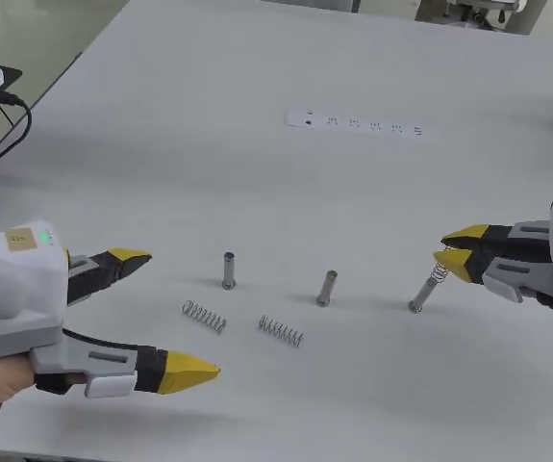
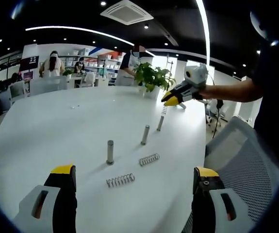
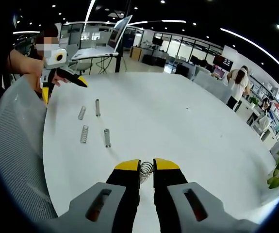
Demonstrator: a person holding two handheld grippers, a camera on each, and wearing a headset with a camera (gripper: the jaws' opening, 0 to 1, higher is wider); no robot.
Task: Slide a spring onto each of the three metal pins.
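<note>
pins (image 1: 229, 270) stand near table (image 1: 353, 58) edge, right gripper (image 1: 447, 252) pinching spring (image 1: 439, 276).

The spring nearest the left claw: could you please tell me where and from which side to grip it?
Probably pinch the spring across its middle coils, coming down from above: it lies flat on the table, with both ends free.

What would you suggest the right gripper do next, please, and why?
Probably slide the spring further down the right pin. The right gripper is shut on it at that pin's upper end, and the pin leans toward the gripper, so the spring seems only partly on.
</note>
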